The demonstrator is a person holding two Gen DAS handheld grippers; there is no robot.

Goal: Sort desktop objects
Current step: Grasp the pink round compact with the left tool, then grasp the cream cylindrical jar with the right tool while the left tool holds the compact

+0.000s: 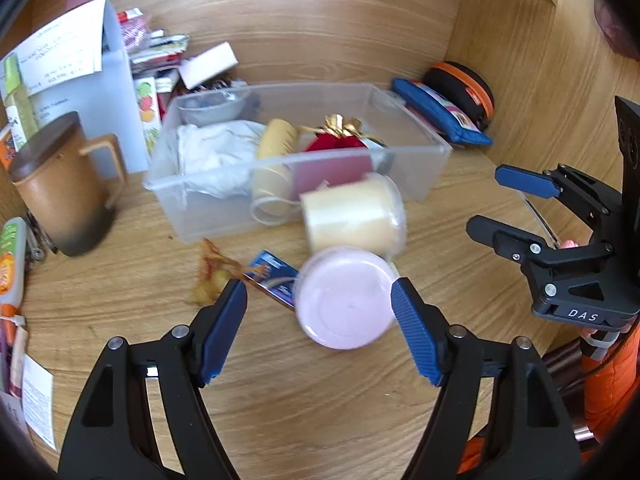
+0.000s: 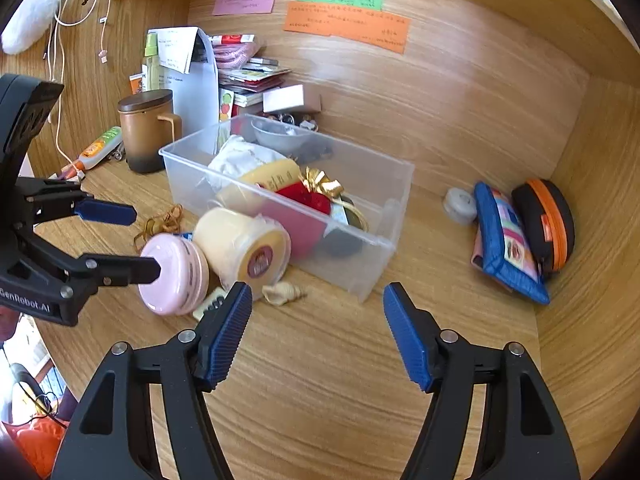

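Note:
A clear plastic bin (image 1: 416,128) (image 2: 384,240) on the wooden desk holds white cloth, a yellow tube, a red pouch with a gold bow (image 2: 320,188) and a bowl. In front of it a pink round jar (image 1: 344,300) (image 2: 176,276) and a cream tub (image 1: 352,216) (image 2: 240,248) lie on their sides. My left gripper (image 1: 320,300) (image 2: 142,240) is open, its fingers on either side of the pink jar, not closed on it. My right gripper (image 2: 318,312) (image 1: 484,204) is open and empty over bare desk before the bin.
A brown lidded mug (image 2: 146,132), papers and packets stand at the back left. A blue pouch (image 2: 508,240), a black-orange case (image 2: 548,220) and a small white disc (image 2: 460,204) lie at the right. A shell (image 2: 284,292), rubber bands (image 2: 160,224) and a blue packet (image 1: 272,276) lie near the jars.

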